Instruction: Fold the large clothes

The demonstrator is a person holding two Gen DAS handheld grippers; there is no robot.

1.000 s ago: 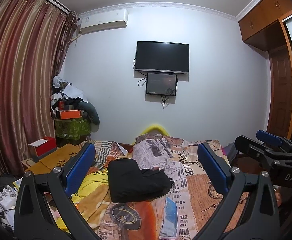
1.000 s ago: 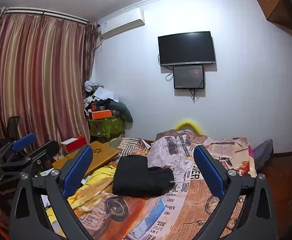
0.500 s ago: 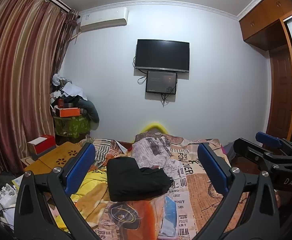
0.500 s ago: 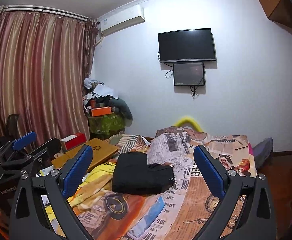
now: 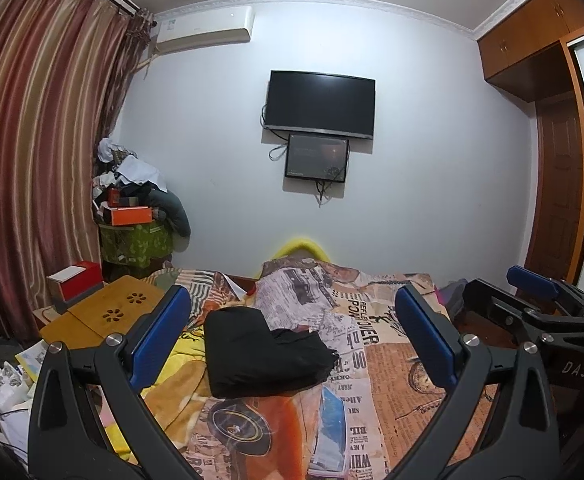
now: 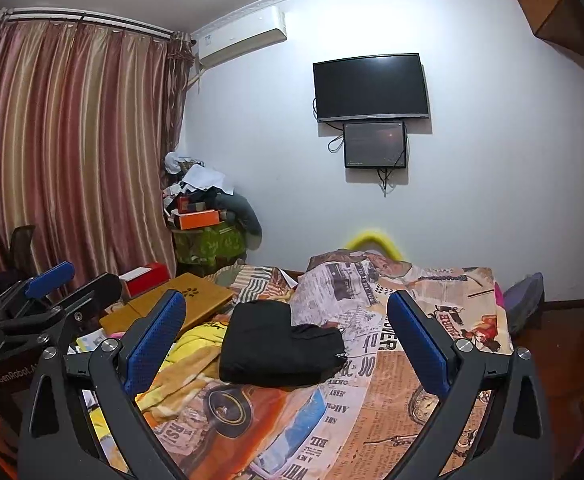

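Note:
A black garment (image 5: 260, 354) (image 6: 278, 346) lies folded into a compact bundle on the bed's newspaper-print cover (image 5: 392, 344) (image 6: 420, 364). My left gripper (image 5: 292, 320) hangs open above the near end of the bed, well short of the bundle, with nothing between its blue pads. My right gripper (image 6: 286, 320) is also open and empty, held back from the garment. Each gripper shows in the other's view: the right one (image 5: 532, 300) at the right edge, the left one (image 6: 48, 292) at the left edge.
A yellow blanket (image 5: 172, 372) lies rumpled on the bed's left side. A wooden lap desk (image 5: 100, 318) and a red box (image 5: 76, 284) stand left of the bed, with piled clutter (image 5: 132, 208) in the corner. A wardrobe door (image 5: 560, 184) is at right.
Both views have tilted slightly up and back, so the bed sits a little lower in frame. The black bundle has not moved. Both grippers stay open.

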